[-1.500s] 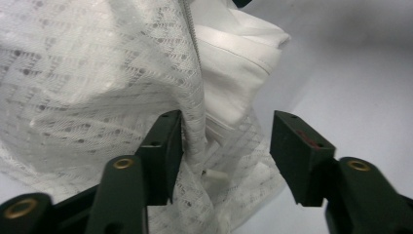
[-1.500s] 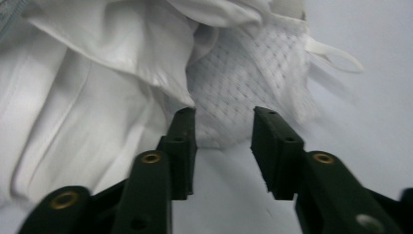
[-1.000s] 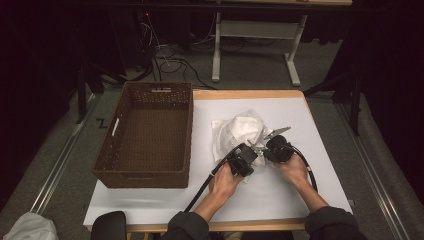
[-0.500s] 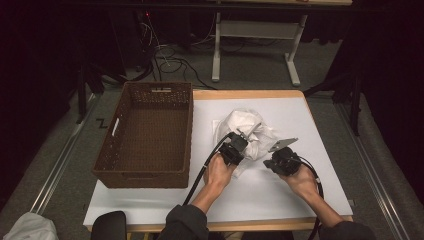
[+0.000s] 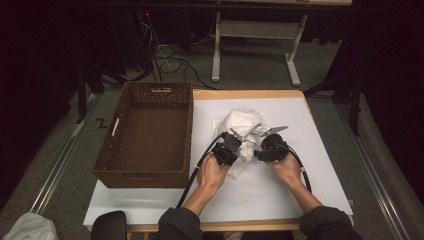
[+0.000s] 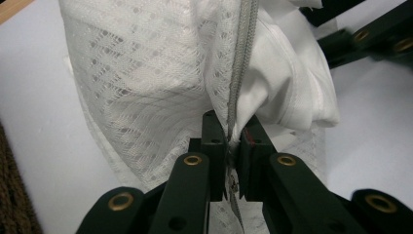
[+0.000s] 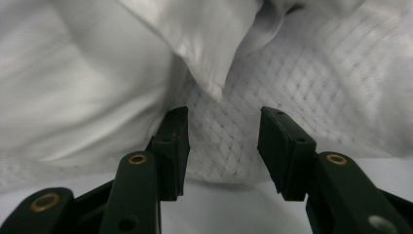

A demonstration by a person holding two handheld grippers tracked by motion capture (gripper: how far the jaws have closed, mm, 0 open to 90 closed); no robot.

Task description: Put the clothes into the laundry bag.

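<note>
High view: a white mesh laundry bag [image 5: 241,131] lies crumpled mid-table, right of the wicker basket [image 5: 145,135], between both grippers.

Left gripper view: the left gripper [image 6: 228,146] pinches the grey zipper [image 6: 242,63], a firm hold on soft, light, floppy cloth.

Right gripper view: the right gripper [image 7: 221,141] has just been opening; its jaws stand spread before the mesh, gripping nothing.

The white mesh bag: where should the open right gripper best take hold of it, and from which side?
On the flat mesh edge of the white mesh bag lying just ahead of the right gripper, coming in low along the table. That edge is thin and would probably fit between the open jaws; the bulging folds above look too thick.
</note>
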